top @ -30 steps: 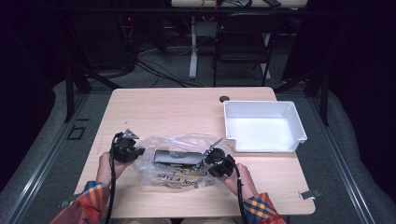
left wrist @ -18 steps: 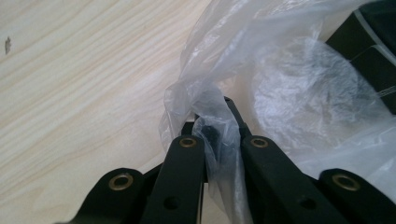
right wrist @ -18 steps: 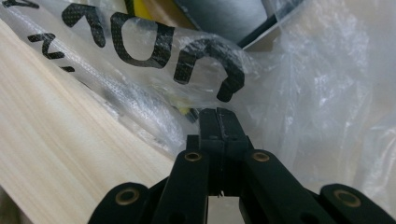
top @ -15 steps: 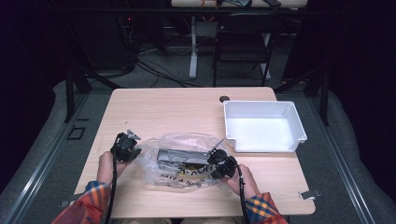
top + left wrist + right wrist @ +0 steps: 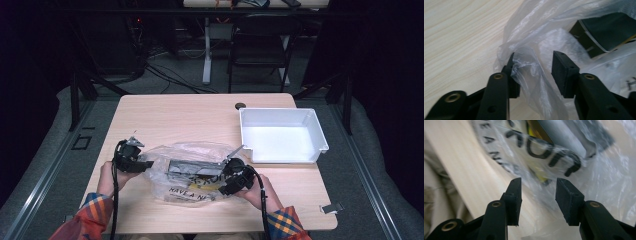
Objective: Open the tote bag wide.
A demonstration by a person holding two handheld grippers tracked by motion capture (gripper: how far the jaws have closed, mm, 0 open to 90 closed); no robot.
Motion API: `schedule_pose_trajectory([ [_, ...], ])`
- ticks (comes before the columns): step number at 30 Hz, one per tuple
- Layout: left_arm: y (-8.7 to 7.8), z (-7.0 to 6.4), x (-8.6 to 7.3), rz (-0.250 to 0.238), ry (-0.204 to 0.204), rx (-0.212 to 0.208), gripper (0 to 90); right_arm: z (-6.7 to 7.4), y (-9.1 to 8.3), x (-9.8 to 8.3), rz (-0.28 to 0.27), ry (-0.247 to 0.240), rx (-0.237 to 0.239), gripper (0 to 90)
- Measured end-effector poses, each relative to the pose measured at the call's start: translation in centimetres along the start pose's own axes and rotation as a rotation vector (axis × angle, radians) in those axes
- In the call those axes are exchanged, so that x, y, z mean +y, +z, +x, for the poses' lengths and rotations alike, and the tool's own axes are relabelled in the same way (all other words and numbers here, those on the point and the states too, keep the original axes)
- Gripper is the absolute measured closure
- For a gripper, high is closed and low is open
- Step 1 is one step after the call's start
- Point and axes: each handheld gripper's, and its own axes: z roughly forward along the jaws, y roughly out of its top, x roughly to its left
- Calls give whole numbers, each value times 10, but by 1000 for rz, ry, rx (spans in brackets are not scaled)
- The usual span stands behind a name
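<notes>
A wooden worktop (image 5: 200, 117) carries a white tray (image 5: 282, 137) at its right edge, toward the far right corner, and a clear plastic bag (image 5: 192, 175) with black lettering near the middle of the near edge. Through the film a dark flat box (image 5: 195, 166) shows inside the bag. Both forearms, in plaid sleeves, enter over the near edge and angle inward, each hand gripping its tool from behind. The left gripper (image 5: 145, 164) sits at the bag's left end with its jaws pointing right, the right gripper (image 5: 225, 176) at the bag's right end with its jaws pointing left. In the left gripper view the left gripper (image 5: 532, 68) has just been opening: its jaws stand partly apart, with a fold of the bag (image 5: 536, 50) loose between them, apparently touching one pad without being pinched. In the right gripper view the right gripper (image 5: 537, 197) has likewise just been opening; its jaws stand partly apart above the lettered film (image 5: 544, 152), with nothing clamped.
</notes>
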Motion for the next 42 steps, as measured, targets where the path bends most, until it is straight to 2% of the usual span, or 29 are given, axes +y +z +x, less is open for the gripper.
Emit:
schedule_pose_trajectory([
  [5,-8,-6,4,-28,3,-2,471,9,-20,4,-62,-35,38,485],
  [10,-10,-13,8,-57,6,-10,432,12,-39,7,-142,-52,57,477],
  [11,-10,-14,9,-59,9,-14,432,12,-42,7,-181,-46,39,475],
  [13,-10,-16,10,-61,12,-27,430,9,-45,9,-230,-26,-41,476],
  [15,-8,-19,10,-50,23,-38,428,3,-41,10,-249,-13,-176,482],
  [16,-7,-20,10,-47,27,-43,427,-2,-36,10,-246,-1,-213,484],
  [19,-2,-22,9,-14,49,-58,426,-20,-18,9,-225,55,-226,542],
  [20,0,-22,9,-3,55,-62,426,-24,-13,9,-209,74,-249,591],
  [22,4,-22,8,21,64,-80,434,-32,-5,8,-203,116,-243,667],
  [25,12,-23,6,76,80,-99,454,-38,5,9,-207,142,-234,785],
  [27,18,-23,5,111,90,-97,484,-38,12,11,-199,151,-256,841],
  [28,20,-23,4,126,94,-101,508,-39,15,11,-199,161,-252,867],
  [32,29,-21,1,173,102,-84,655,-43,29,10,-191,195,-292,900],
  [33,30,-20,0,181,99,-85,691,-46,30,10,-165,193,-303,900],
  [35,34,-20,-2,204,103,-75,770,-49,36,9,-156,199,-318,900],
  [38,38,-19,-4,239,114,-49,838,-53,41,8,-131,214,-339,900],
  [40,39,-19,-5,257,118,-20,871,-54,41,8,-113,210,-355,900],
  [42,40,-18,-7,278,108,-13,886,-54,40,8,-86,201,-382,900],
])
